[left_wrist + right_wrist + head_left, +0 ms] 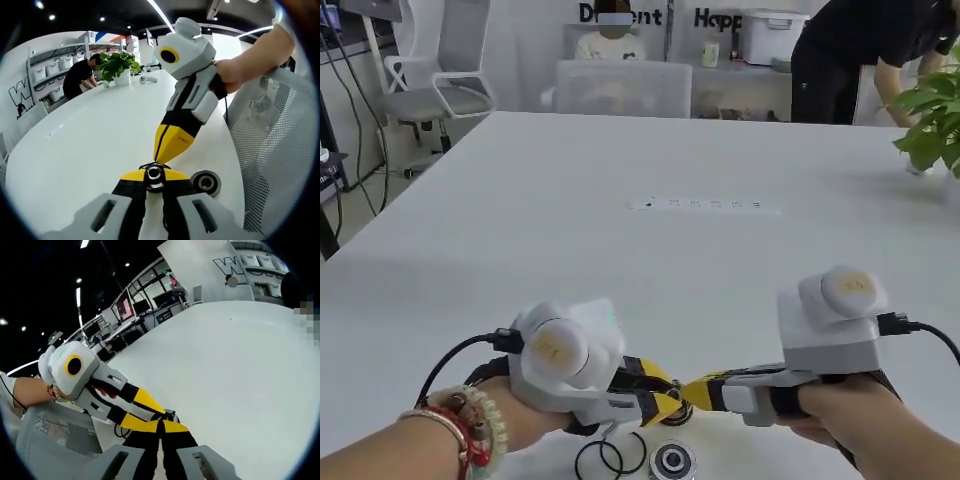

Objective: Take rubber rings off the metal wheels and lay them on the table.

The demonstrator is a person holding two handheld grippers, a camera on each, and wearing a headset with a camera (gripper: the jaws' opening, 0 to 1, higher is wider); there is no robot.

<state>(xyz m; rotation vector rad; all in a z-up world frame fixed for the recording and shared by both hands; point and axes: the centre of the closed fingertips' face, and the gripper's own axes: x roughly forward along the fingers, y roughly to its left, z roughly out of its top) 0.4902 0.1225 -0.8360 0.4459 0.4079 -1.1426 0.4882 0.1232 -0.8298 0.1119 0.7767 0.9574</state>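
Step in hand: stripping one ring; the wheel is held and the ring is being worked at its rim.
Left gripper [154,176]: its jaws are closed on a small silver metal wheel [154,174] and hold it just above the white counter [640,280], near the near edge.
Right gripper [695,388]: it comes from the opposite side, with its jaws pressed together and its tips touching the rim of the held wheel.
Thin black rubber ring [145,164]: in the left gripper view a thin black line shows at the rim of the wheel, just beside the right gripper's tips. I judge it is the ring, partly lifted. I cannot tell whether it is really caught between the jaws.
Loose black rubber rings [610,458]: two lie flat on the counter at the near edge, overlapping, just below the grippers.
Second metal wheel [672,462]: it lies on the counter beside the loose rings. I cannot tell if it wears a ring.
Progress: I judge the task is partly done, since some rings already lie on the counter.
Next move calls for: the left gripper must hold the wheel firm while the right gripper draws the ring sideways over the rim and away. Then the ring goes down near the other rings.
Care: the ring is thin and elastic, so it can slip from the tips or snap back onto the wheel.
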